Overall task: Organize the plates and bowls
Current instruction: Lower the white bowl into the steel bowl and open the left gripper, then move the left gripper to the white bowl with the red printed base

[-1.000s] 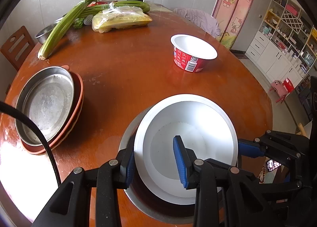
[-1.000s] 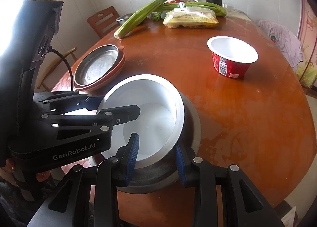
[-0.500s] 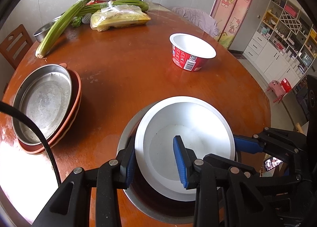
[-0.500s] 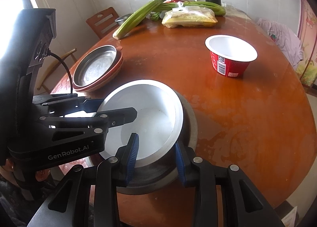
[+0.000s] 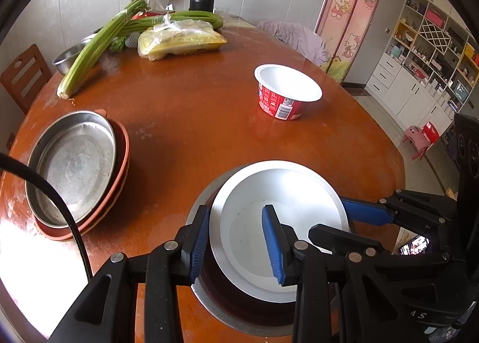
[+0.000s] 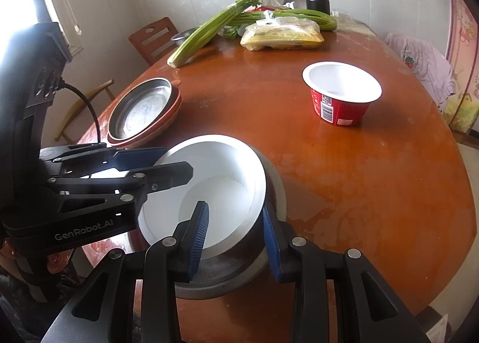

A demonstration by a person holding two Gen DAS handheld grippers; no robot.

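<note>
Left wrist view alone shows the shelves. Both grippers pinch the white bowl's rim: left gripper on one side, right gripper opposite, one finger inside each. It sits tilted in a metal bowl on the table.

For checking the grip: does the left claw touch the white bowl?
Touching. In the left wrist view, the left claw straddles the white bowl's rim, its blue pads pressed against it.

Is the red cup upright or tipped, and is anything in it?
Upright and empty: the red cup stands on its base on the table, mouth up, its white inside bare.
</note>
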